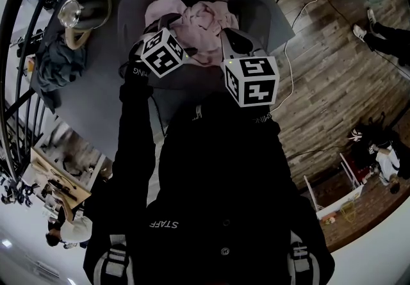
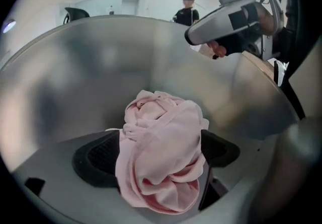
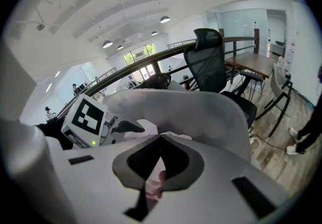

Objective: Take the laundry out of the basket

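Fingers [image 2: 95, 160] of left gripper [image 2: 160, 140] wide apart, flanking one pink laundry bundle [image 2: 161, 172] inside one grey basket [image 2: 75, 77], right gripper [image 3: 161, 137] fingers [image 3: 182, 165] closed on a fold of it at basket's rim, two grippers

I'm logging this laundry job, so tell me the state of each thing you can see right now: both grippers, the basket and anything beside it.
pink laundry: bunched up, lying in the basket.
basket: upright, not yet emptied.
left gripper: jaws apart, a bunch of the pink laundry between them, not clamped.
right gripper: jaws together, apparently pinching a fold of the pink laundry.
kettle: upright beside the basket.
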